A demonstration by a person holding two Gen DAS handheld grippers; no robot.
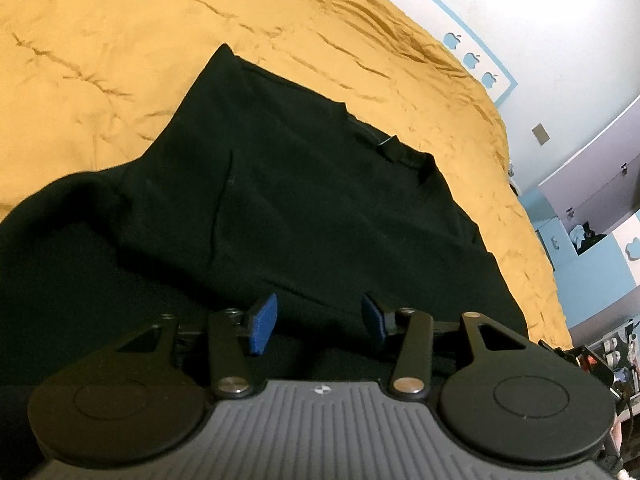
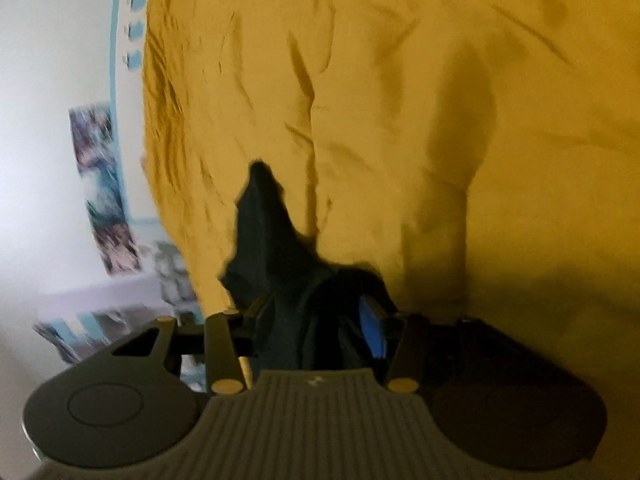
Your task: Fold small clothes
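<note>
A black garment (image 1: 280,184) is spread over a mustard-yellow bedcover (image 1: 120,60), filling the middle and the seven-o'clock part of the left wrist view. Its far edge, where a small tag can be made out, runs from about eleven o'clock down toward three o'clock. One part is rumpled into a raised fold at nine o'clock, and a seam is seen running down the middle of the cloth.

The left tongs (image 1: 318,326) are held just above the near part of the garment at six o'clock. Their blue pads (image 1: 264,324) stand apart, with nothing pressed between them: they are released.

In the right wrist view, which is blurred, a bunched part of the black garment (image 2: 276,248) is gathered between the fingers of the right tongs (image 2: 320,328), rising in a peak toward twelve o'clock. One blue pad (image 2: 372,330) is seen against the cloth, the other is covered by it; the tongs appear clenched on the garment.

The bedcover (image 2: 440,120) fills the rest of that view. A white wall (image 1: 560,32) with a blue border and pictures is seen at two o'clock in the left view, at nine o'clock in the right.
</note>
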